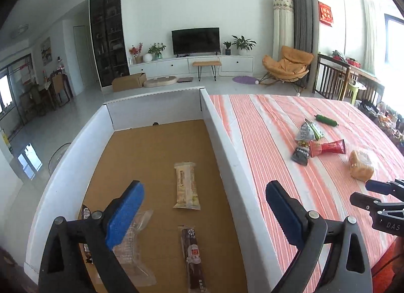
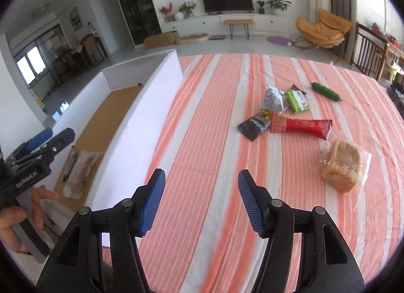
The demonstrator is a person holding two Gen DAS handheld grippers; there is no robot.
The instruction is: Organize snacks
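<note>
Between picks, both my grippers empty
My left gripper (image 1: 204,209) gaped above the box (image 1: 222,141) holding 4 snacks; my right gripper (image 2: 200,200), also wide, needed the bread (image 2: 341,168) near the table's right edge

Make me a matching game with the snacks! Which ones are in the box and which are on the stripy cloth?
Things:
1. bread in clear bag
2. brown snack bar
3. green sausage
4. black packet

Places:
A. inside the box, nearest the left tool
B. far on the cloth
C. touching the red packet
D. on the cloth, nearest the right tool

Pairs: 1-D, 2-A, 3-B, 4-C
</note>
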